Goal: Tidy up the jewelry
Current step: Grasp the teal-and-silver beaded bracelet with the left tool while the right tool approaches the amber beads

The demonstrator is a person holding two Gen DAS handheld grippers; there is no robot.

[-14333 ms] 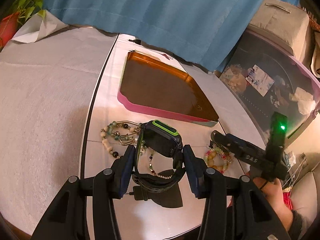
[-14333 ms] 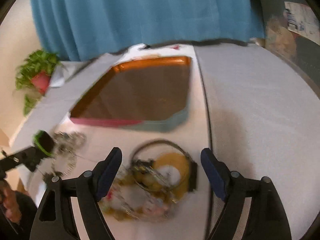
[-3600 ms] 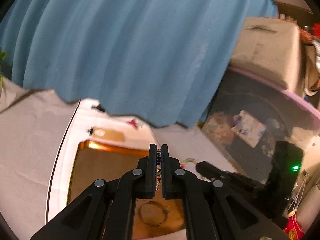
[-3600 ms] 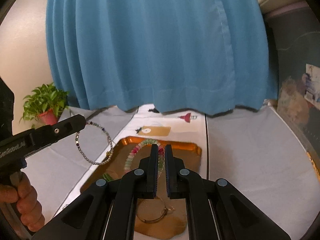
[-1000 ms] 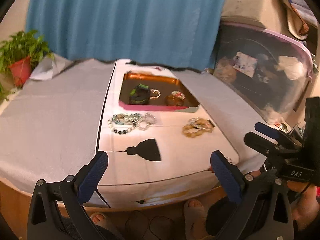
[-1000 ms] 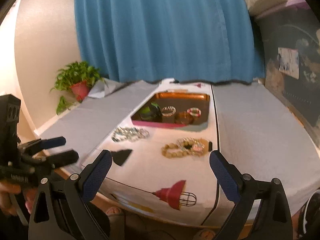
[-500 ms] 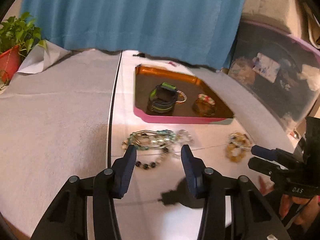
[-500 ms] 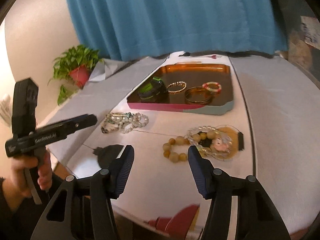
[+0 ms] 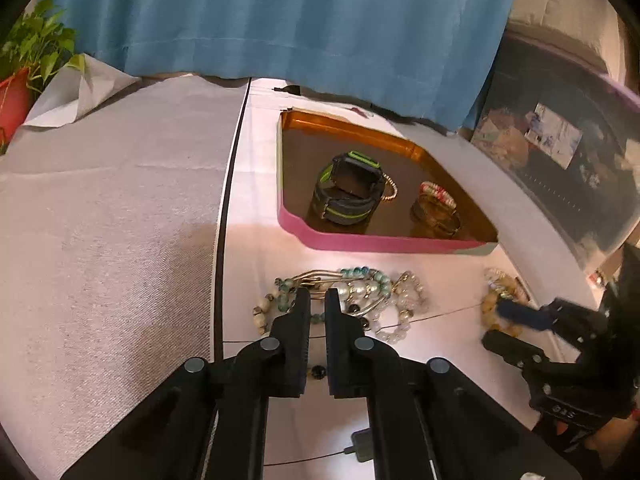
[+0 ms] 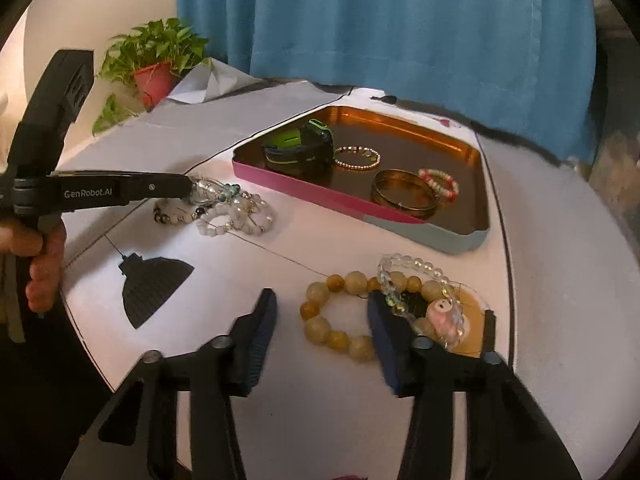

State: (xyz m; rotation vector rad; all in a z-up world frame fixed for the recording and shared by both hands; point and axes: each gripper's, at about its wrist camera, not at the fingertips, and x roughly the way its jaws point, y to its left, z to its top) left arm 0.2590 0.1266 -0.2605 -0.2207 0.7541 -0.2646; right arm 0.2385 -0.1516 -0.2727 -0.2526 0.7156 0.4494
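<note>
Jewelry lies in two loose heaps on the white table runner (image 9: pixel 256 248), the rest already in the tray (image 9: pixel 384 243). Left wrist view: left gripper (image 9: pixel 316 300) tips down into the pale bead-and-wire tangle (image 9: pixel 360 292), jaws together, a strand apparently pinched between the pads, though the contact itself is hard to make out. Behind it, the pink-fronted tray with copper floor holds a black-and-green watch (image 9: pixel 349 188), a thin gold chain bracelet just beside it, a brass bangle (image 9: pixel 436 212) and a red-and-white bead bracelet. Right gripper (image 9: pixel 508 328) shows at the right edge, over the amber beads. Right wrist view: right gripper (image 10: pixel 322 312) jaws closing, still apart, straddling the amber bead bracelet (image 10: pixel 340 316); right finger (image 10: pixel 384 332) lies against its far side, left finger clear of it. A clear bead strand (image 10: pixel 416 268) with a pink charm overlaps the amber loop. Left gripper (image 10: pixel 182 189), held in a hand (image 10: pixel 38 264), noses into the pale tangle. Tray sits beyond, contents the same.
</note>
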